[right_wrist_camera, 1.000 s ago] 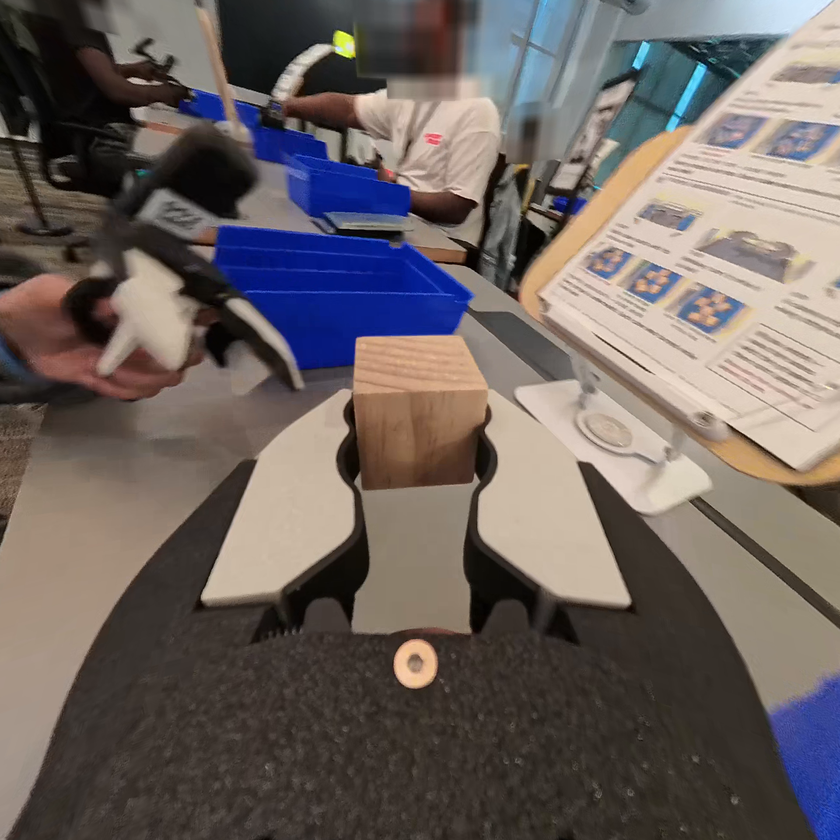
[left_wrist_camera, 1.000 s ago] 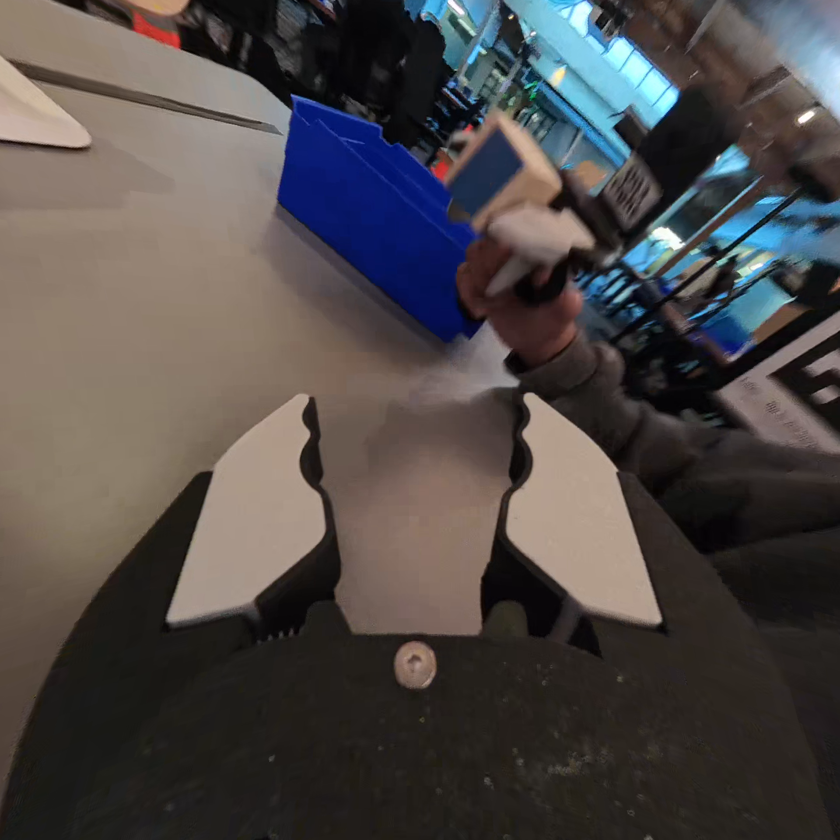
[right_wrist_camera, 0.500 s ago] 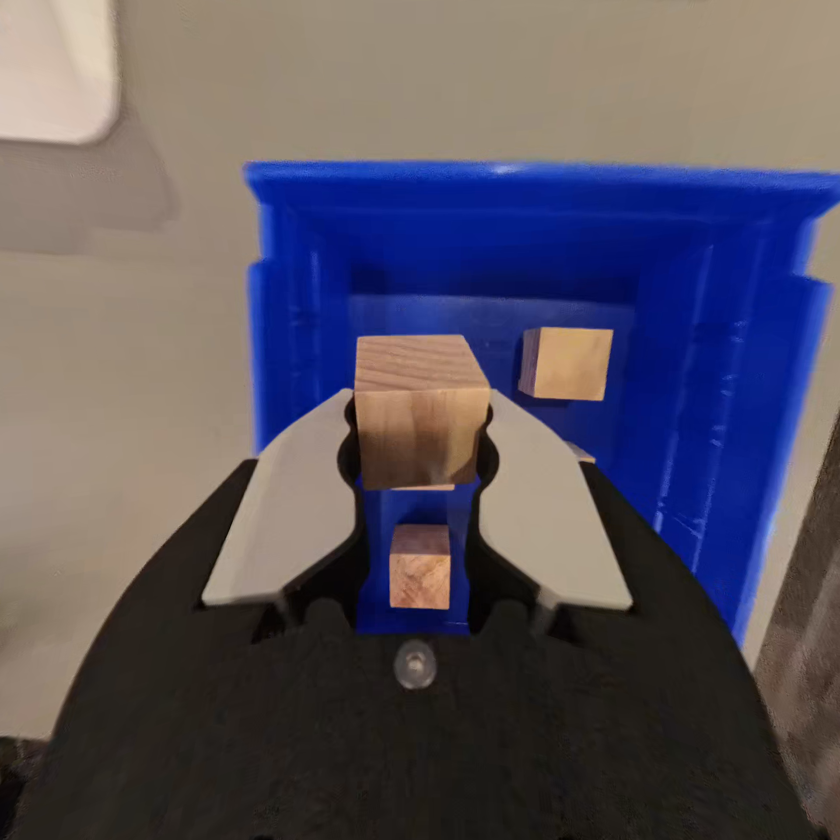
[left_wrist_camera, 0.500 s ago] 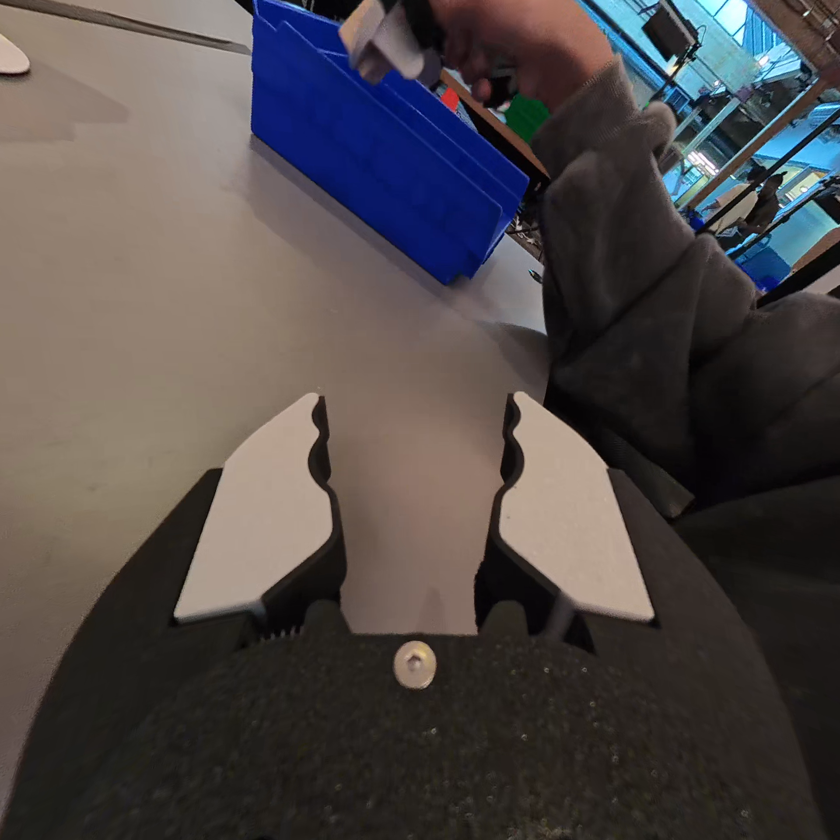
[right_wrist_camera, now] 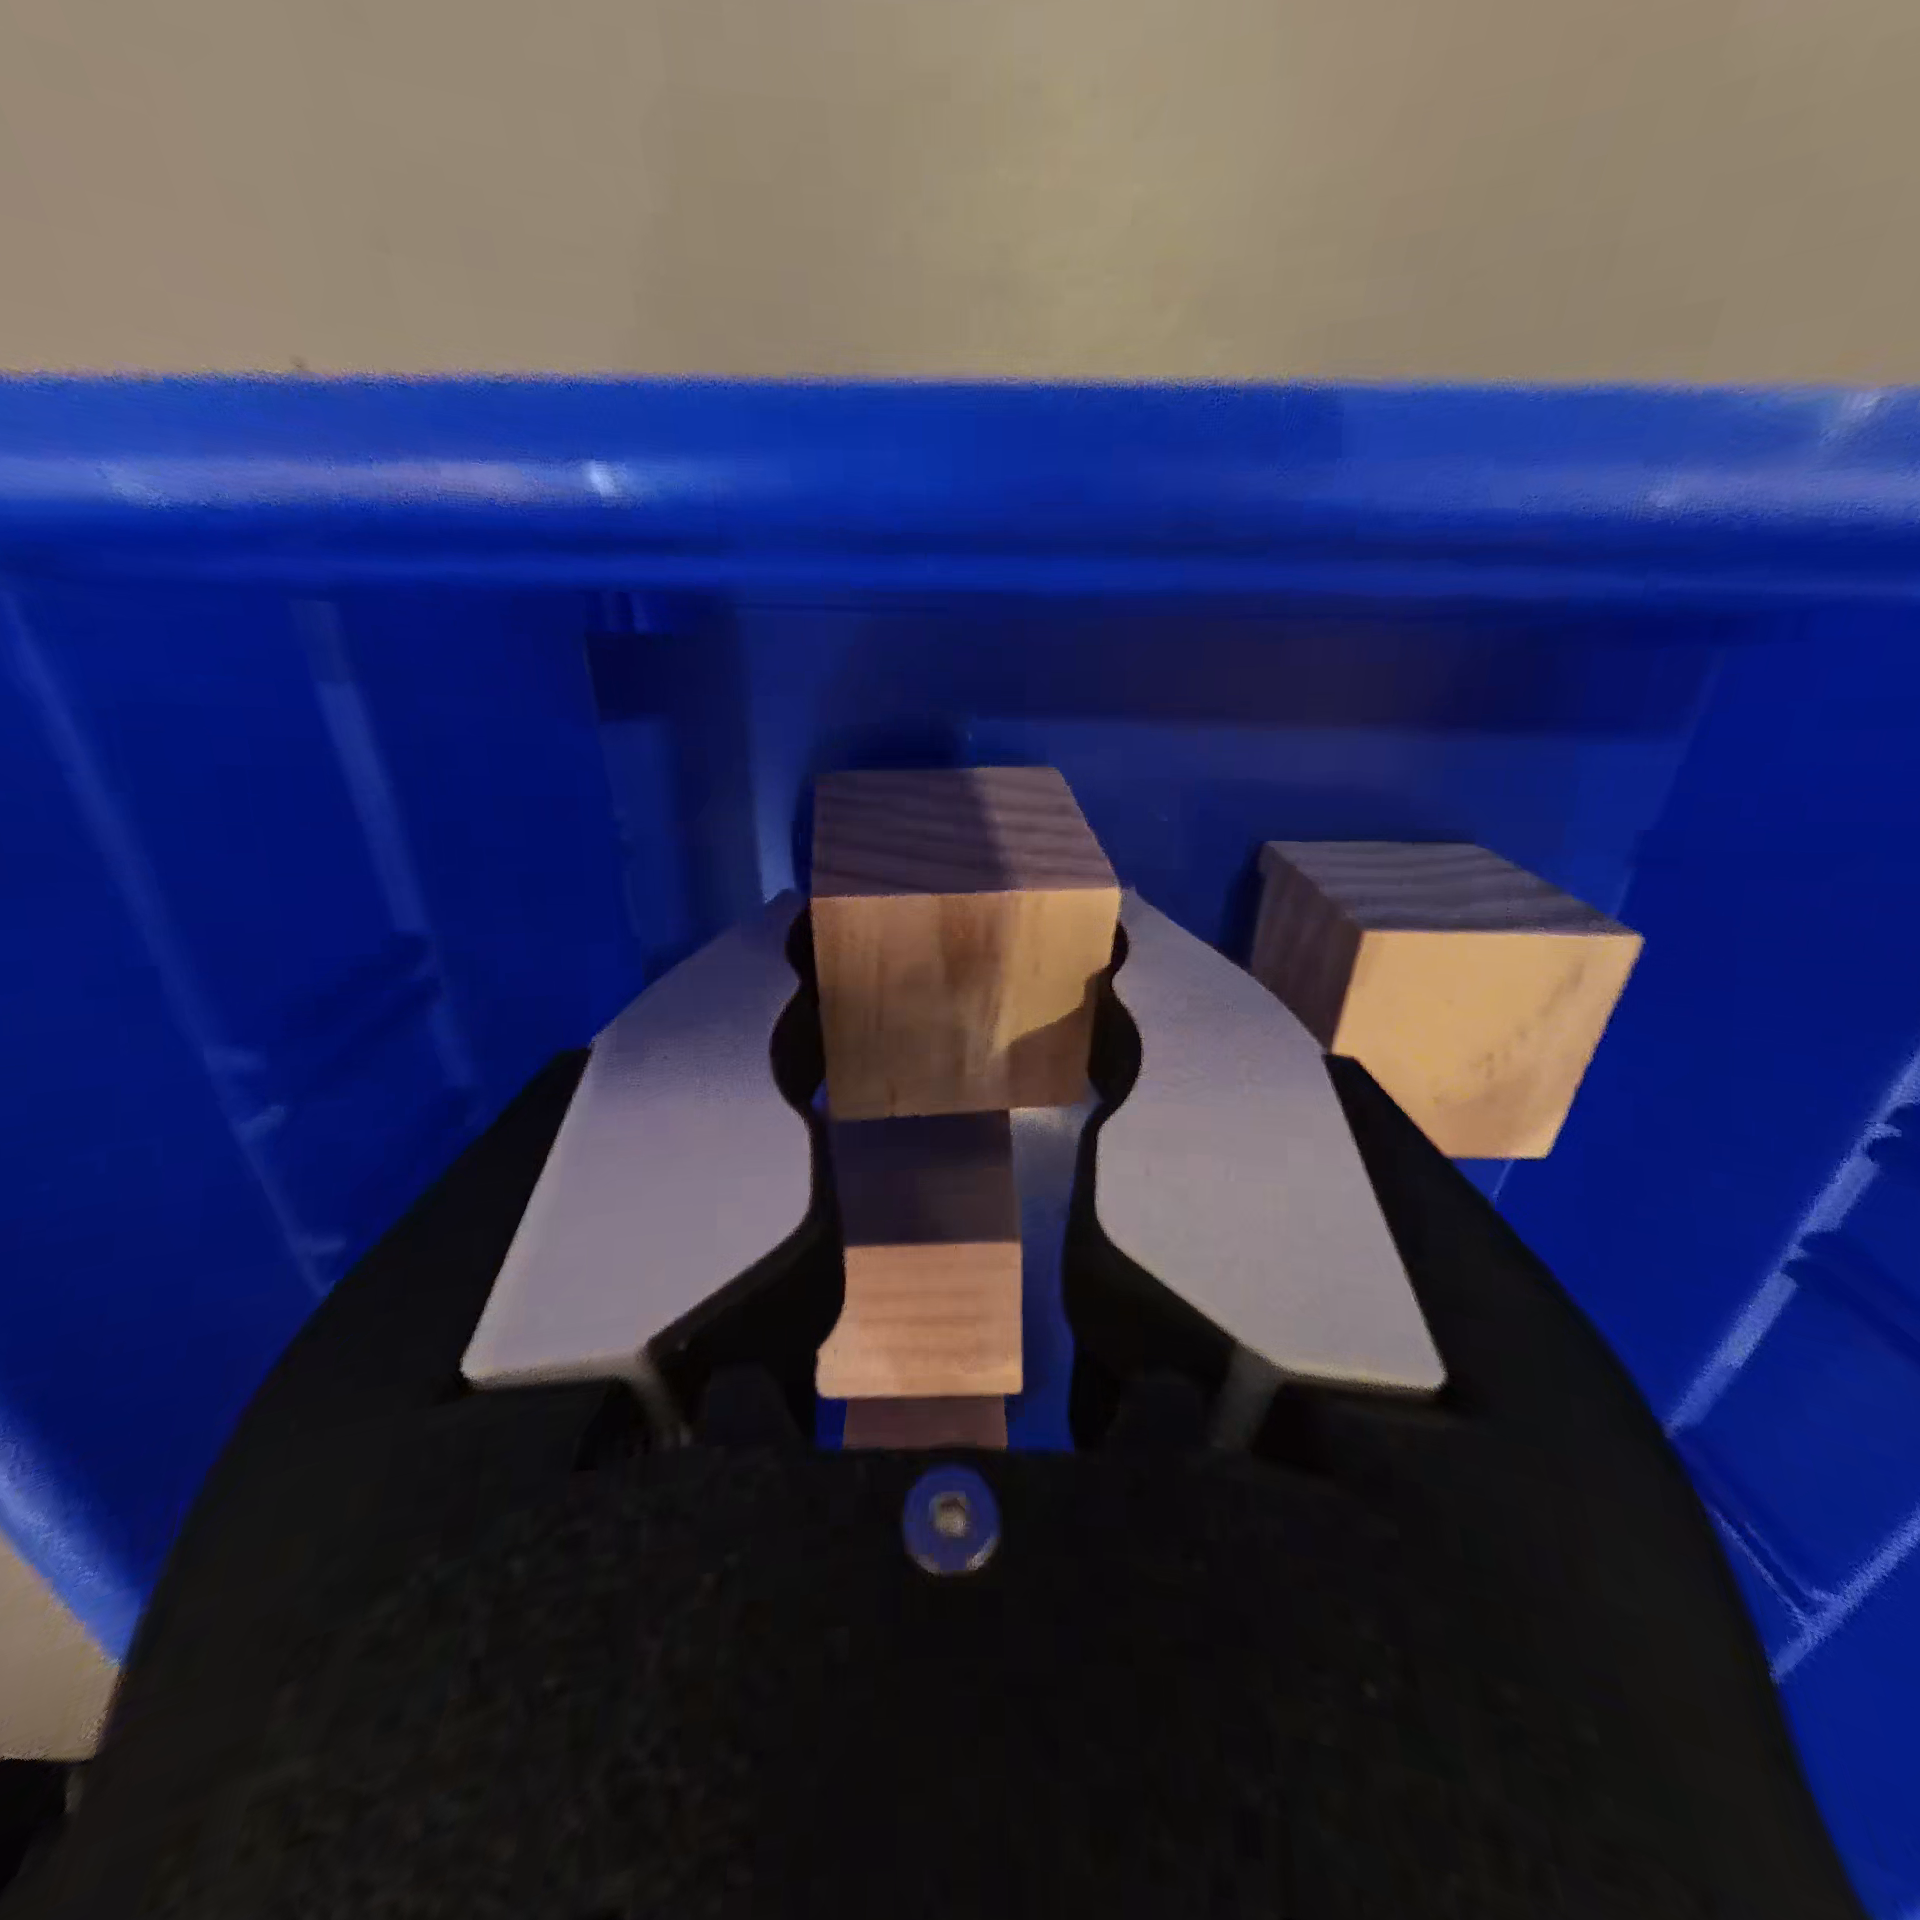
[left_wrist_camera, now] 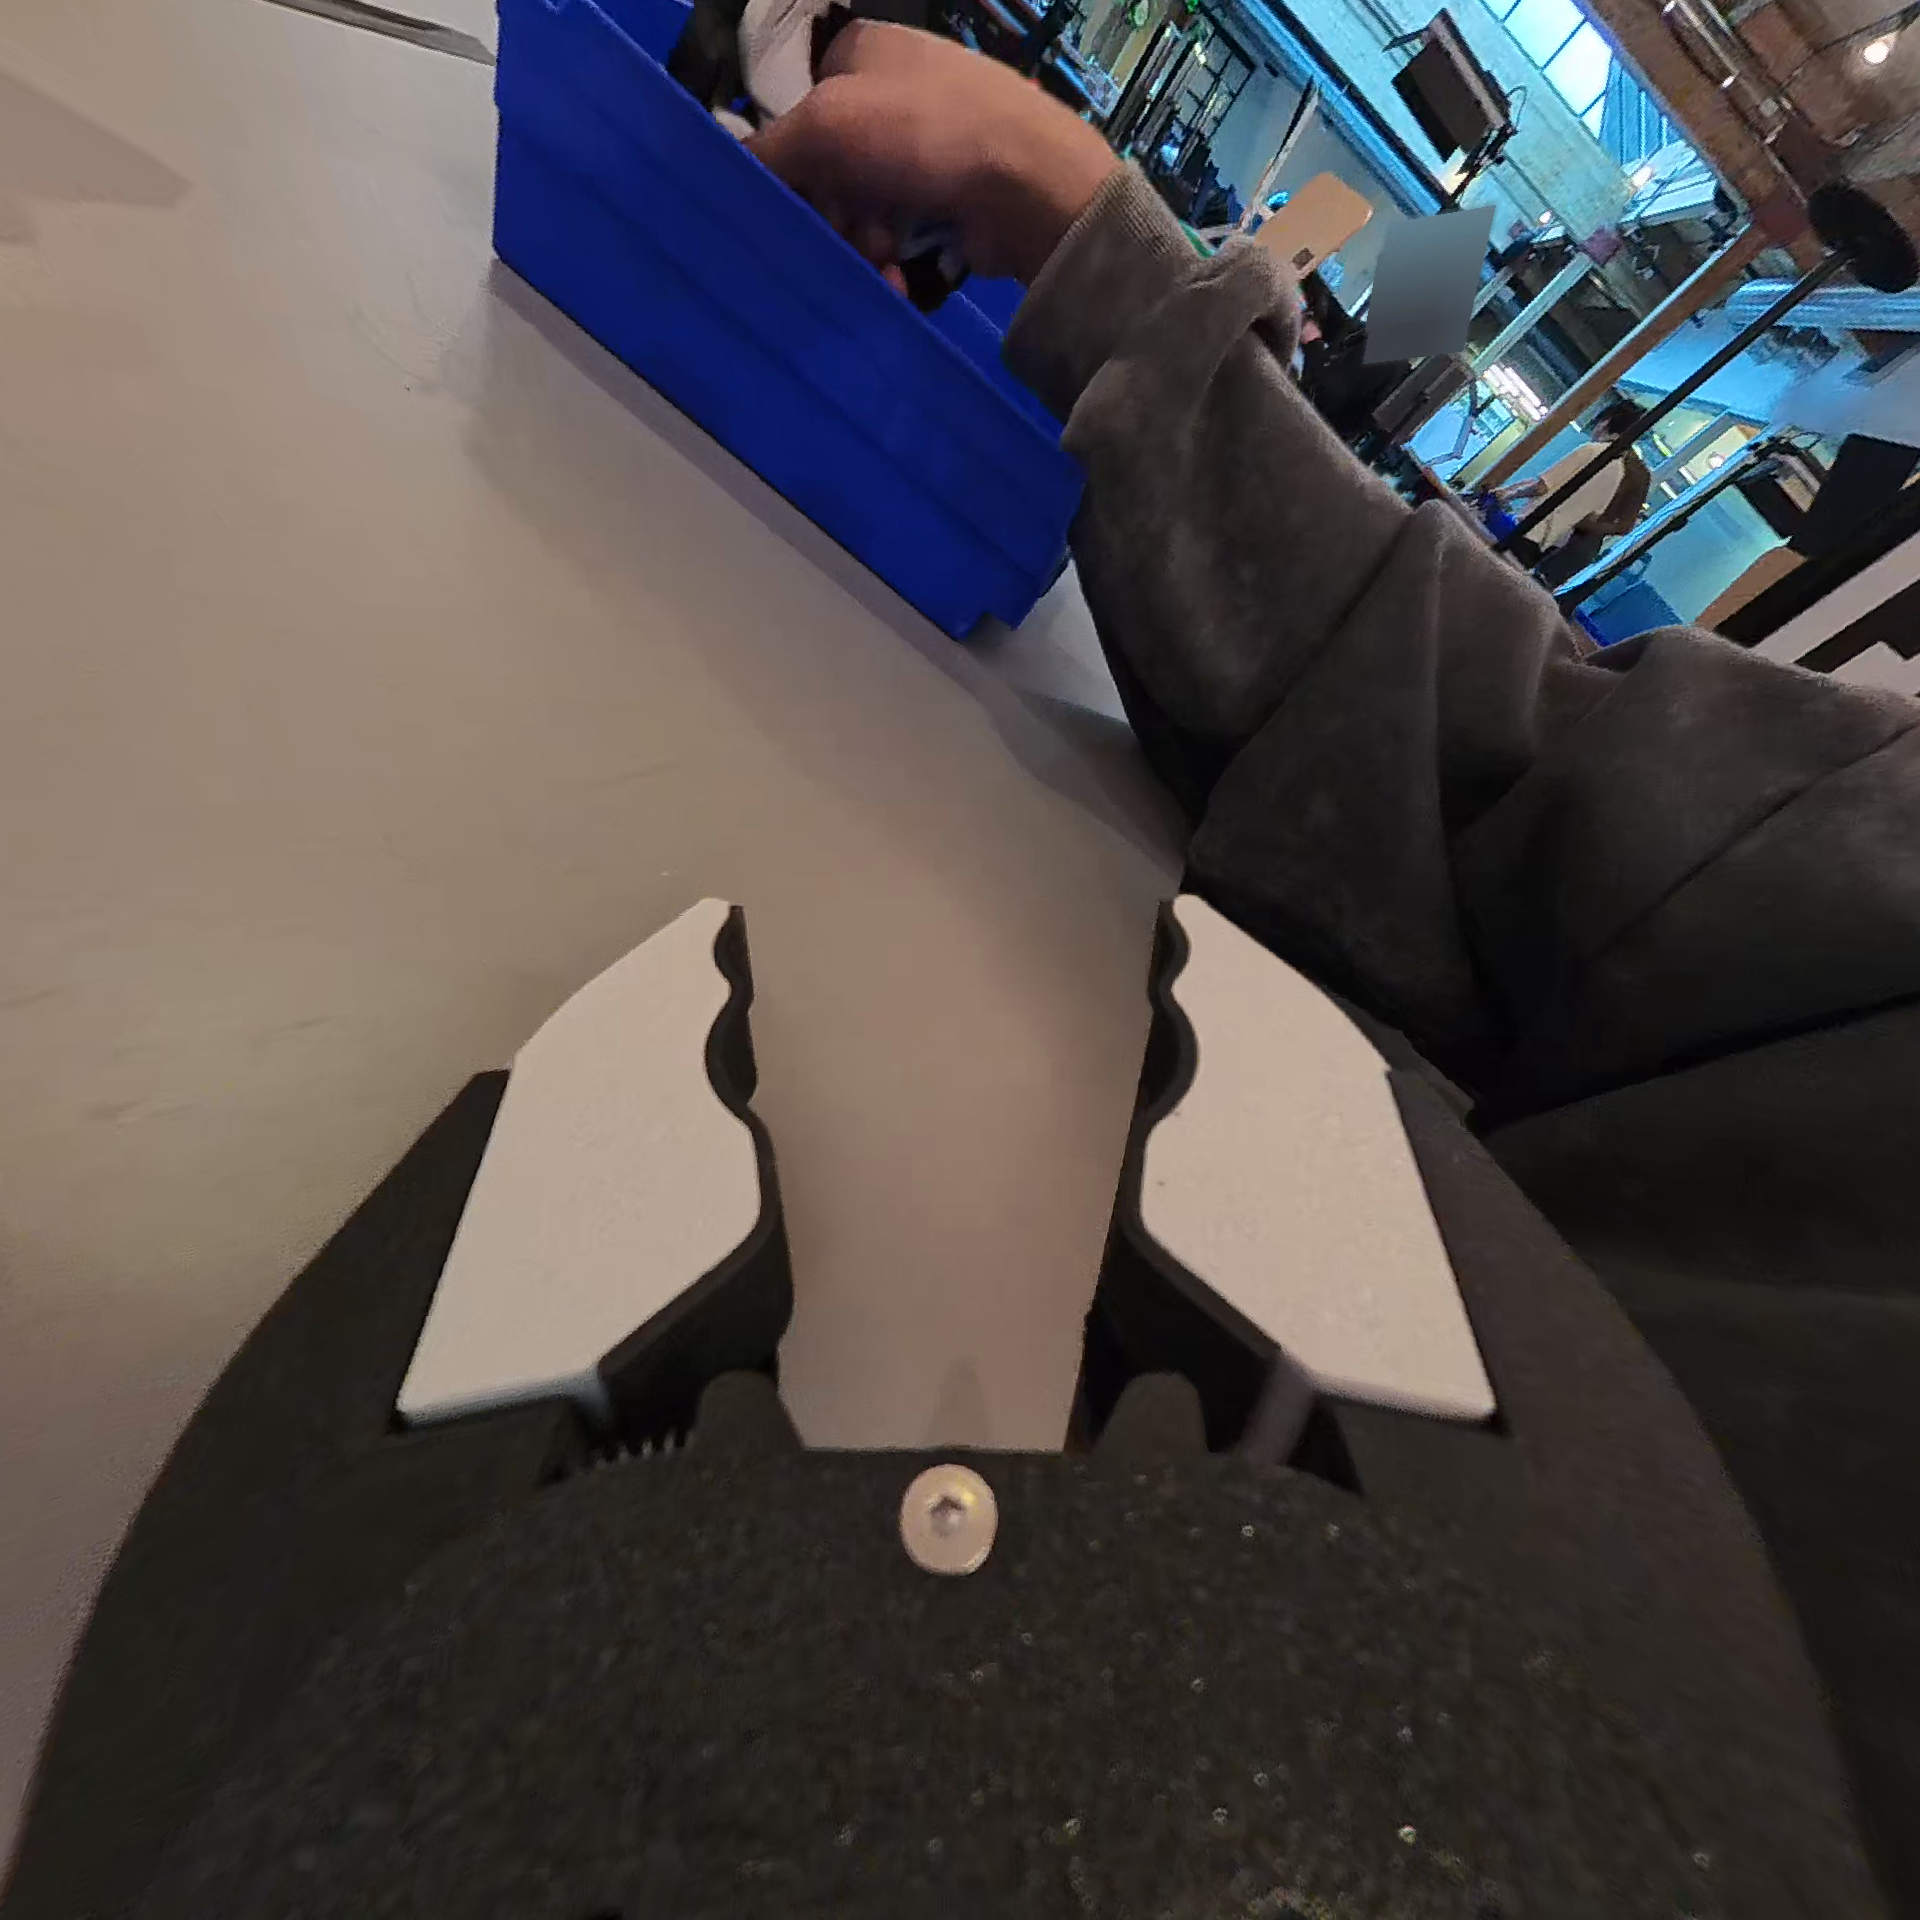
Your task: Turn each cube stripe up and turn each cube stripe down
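Wooden cube clamped between right gripper fingertips, inside blue bin; second cube just right, another cube below. Left gripper spread wide, empty, over grey table.

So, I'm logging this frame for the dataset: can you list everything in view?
wooden cubes: three seen, tan; one held in the bin, one to its right on the bin floor, one below, partly hidden
bin: one, blue, on the table
table: one, grey
left hand-held gripper: open, empty, over the table
right hand-held gripper: shut on the held cube
person's hand: one, grey sleeve, reaching into the bin
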`<state>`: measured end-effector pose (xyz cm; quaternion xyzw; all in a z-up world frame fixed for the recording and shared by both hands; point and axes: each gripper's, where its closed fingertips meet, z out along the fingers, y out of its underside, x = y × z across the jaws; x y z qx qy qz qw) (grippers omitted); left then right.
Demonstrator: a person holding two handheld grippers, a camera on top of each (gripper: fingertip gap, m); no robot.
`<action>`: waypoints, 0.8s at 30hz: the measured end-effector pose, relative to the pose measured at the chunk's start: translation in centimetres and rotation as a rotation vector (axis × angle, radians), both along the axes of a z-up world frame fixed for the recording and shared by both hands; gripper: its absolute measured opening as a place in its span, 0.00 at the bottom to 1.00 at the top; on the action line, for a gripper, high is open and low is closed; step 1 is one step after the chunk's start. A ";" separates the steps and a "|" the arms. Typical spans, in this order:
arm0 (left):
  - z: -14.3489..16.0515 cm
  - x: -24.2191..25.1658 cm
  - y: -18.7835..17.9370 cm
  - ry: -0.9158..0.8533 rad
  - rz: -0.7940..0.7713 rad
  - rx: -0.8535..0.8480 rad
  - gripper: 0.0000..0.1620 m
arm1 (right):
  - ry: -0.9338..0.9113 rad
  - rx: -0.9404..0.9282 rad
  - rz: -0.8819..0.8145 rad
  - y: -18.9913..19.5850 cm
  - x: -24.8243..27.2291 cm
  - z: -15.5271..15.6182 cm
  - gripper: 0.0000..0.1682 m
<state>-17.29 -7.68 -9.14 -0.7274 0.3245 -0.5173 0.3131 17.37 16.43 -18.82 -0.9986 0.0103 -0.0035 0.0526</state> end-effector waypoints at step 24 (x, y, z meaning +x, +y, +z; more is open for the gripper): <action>-0.6 -3.3 4.7 0.190 0.307 0.289 0.44 | 0.787 1.231 0.506 -17.3 -24.9 13.1 0.35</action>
